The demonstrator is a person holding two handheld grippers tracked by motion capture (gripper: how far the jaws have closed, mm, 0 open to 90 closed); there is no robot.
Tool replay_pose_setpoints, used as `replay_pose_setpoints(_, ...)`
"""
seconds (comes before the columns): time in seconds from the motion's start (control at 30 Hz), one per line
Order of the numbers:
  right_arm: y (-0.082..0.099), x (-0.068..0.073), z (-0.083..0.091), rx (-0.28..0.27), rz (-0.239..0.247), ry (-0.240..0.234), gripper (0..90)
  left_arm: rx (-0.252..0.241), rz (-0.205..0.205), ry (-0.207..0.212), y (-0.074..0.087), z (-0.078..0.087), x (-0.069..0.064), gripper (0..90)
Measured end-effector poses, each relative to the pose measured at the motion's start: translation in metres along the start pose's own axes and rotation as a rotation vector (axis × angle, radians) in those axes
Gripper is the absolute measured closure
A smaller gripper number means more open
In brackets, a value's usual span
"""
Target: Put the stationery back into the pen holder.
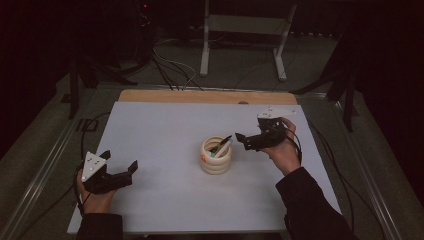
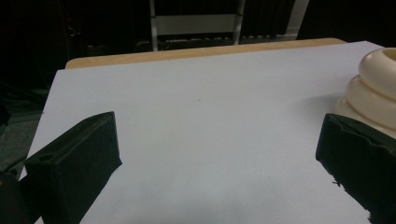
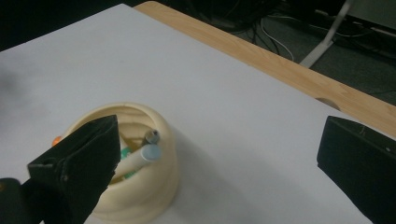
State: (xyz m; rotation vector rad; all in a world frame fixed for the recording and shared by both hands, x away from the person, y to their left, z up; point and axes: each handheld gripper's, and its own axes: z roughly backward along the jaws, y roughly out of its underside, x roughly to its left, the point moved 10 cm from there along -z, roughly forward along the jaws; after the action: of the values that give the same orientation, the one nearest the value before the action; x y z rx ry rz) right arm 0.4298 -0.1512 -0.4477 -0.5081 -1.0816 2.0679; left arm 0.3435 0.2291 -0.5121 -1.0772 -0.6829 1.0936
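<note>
Right tongs poised beside the pen cup

Right gripper [image 1: 246, 139], jaws wide, hovers just beside the cup [image 1: 216, 156], lined up for a pen [image 3: 138, 157]; left gripper [image 1: 120, 169] rests wide apart, well clear.

The left gripper [image 1: 120, 169] sits low at the near left, its jaws spread wide and empty, pointing right and slightly forward; the left hand [image 1: 95, 199] grips it from behind, palm low; the right gripper [image 1: 243, 139] is held higher, jaws parted wide and aimed leftward and down; the right hand [image 1: 282, 150] wraps its body, dark sleeve trailing back.
</note>
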Motion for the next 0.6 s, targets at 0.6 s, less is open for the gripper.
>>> replay_pose_setpoints(0.6,0.034,-0.022,0.024,-0.07,-0.041,0.069,0.0,-0.011,0.006,-0.002,-0.005,0.005,0.003,0.1)
